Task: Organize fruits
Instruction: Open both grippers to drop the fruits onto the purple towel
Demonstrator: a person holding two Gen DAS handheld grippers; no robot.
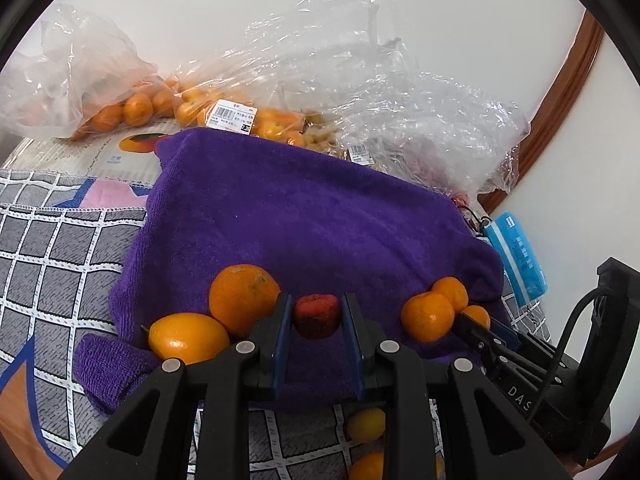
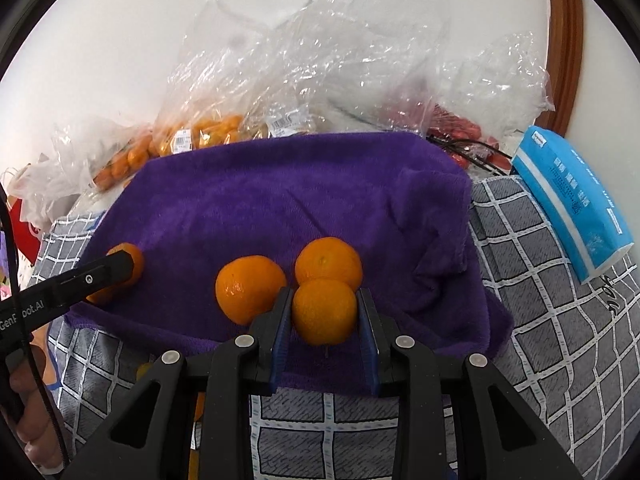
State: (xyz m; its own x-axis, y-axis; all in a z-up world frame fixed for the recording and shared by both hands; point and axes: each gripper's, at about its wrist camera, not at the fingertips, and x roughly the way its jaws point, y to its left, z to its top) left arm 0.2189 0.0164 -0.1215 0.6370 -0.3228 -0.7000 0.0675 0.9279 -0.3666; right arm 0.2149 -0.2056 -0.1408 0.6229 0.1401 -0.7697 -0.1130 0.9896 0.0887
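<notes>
My left gripper [image 1: 316, 316] has its fingers clamped on a small red fruit [image 1: 316, 315], held just above the near edge of the purple towel [image 1: 304, 220]. My right gripper [image 2: 324, 312] has its fingers clamped on a mandarin [image 2: 324, 310], also over the towel's near edge. In the right wrist view two more mandarins sit on the towel touching or nearly touching the held one: one just left [image 2: 249, 288], one just behind it [image 2: 329, 262]. In the left wrist view a big orange [image 1: 243, 298] rests on the towel just left of my left fingers, with a smooth yellow-orange fruit [image 1: 188, 338] nearer and further left, touching it. The towel lies on a grey grid-patterned cloth [image 1: 52, 248] covering the counter. A couple of orange fruits [image 1: 366, 424] lie on that cloth near me, below the left gripper. At the far side, clear plastic bags [image 1: 360, 80] are piled against the white wall, some with small oranges [image 1: 138, 109] inside and barcode labels. A blue tissue pack [image 2: 572, 204] lies at the right of the towel. A hand [image 2: 34, 420] shows at the lower left of the right wrist view.
</notes>
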